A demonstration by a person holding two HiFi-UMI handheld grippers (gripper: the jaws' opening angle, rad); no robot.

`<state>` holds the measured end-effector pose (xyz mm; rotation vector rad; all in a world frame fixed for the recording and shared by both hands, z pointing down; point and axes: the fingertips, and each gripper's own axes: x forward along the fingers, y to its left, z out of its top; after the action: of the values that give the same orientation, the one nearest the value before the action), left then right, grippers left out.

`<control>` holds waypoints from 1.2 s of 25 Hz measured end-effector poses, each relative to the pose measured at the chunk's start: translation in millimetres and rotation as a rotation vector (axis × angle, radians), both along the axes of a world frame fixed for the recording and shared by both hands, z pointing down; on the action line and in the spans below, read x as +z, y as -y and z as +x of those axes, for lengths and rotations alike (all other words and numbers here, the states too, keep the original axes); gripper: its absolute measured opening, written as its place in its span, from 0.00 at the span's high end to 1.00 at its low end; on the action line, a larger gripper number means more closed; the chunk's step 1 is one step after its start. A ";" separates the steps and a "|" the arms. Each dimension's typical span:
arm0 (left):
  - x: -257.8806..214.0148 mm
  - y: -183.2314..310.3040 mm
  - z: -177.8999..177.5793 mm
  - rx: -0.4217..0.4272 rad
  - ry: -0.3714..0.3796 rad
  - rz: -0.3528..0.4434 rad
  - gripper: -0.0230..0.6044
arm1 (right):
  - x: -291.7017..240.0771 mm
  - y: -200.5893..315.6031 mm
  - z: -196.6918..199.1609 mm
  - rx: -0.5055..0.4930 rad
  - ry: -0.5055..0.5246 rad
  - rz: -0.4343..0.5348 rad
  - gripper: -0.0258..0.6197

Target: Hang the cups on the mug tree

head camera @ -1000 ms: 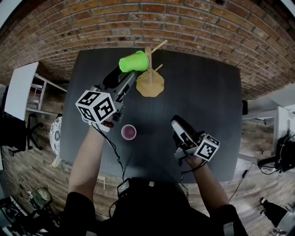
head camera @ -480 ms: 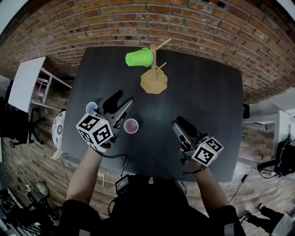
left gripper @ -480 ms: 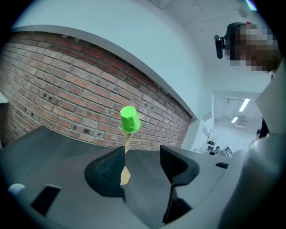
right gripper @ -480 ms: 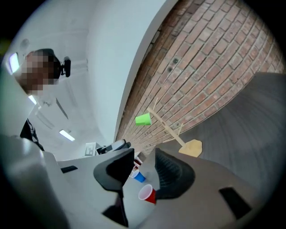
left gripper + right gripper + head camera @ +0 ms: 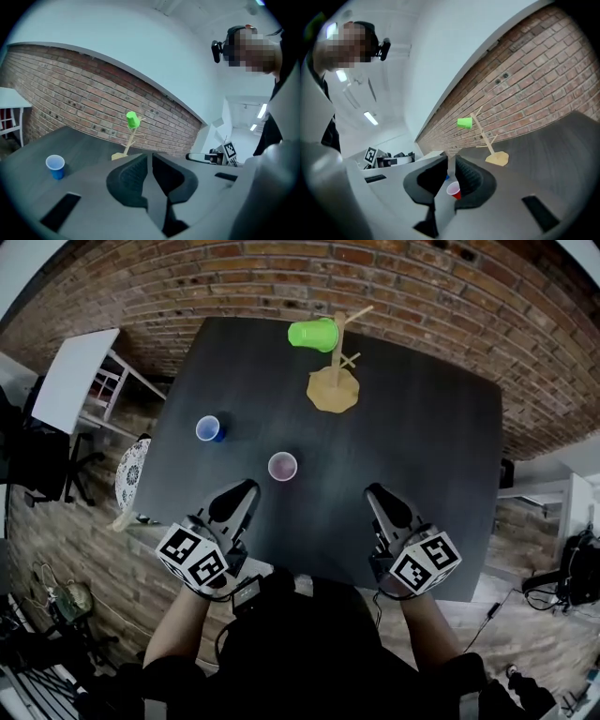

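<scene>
The green cup (image 5: 313, 335) hangs on the mug tree (image 5: 336, 371) while the left gripper (image 5: 240, 491) and right gripper (image 5: 380, 495) retreat, jaws just closing on nothing; the red cup (image 5: 282, 466) and blue cup (image 5: 209, 428) remain.

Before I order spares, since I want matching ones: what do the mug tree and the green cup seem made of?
Mug tree: probably unfinished wood, pale tan and matte, with thin stick pegs. Green cup: likely plastic, uniformly bright and smooth; gloss can't be judged.
</scene>
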<state>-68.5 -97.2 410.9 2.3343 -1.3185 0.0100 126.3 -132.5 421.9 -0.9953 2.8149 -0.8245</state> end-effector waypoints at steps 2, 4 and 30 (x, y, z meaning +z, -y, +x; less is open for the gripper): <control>0.5 -28.1 2.9 0.045 0.017 0.001 0.89 | -2.1 -22.9 -9.3 -0.013 -0.052 0.030 0.85; -2.3 -55.9 3.7 0.092 0.019 0.010 0.89 | -3.3 -48.0 -21.7 -0.021 -0.095 0.046 0.85; 18.6 -189.8 -112.2 0.194 0.023 -0.037 0.91 | 2.4 -210.9 -204.6 0.140 -0.293 0.058 0.88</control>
<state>-180.6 92.6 429.6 2.4275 -1.0883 0.1218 -78.3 78.4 424.3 -1.3883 2.9368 -0.6242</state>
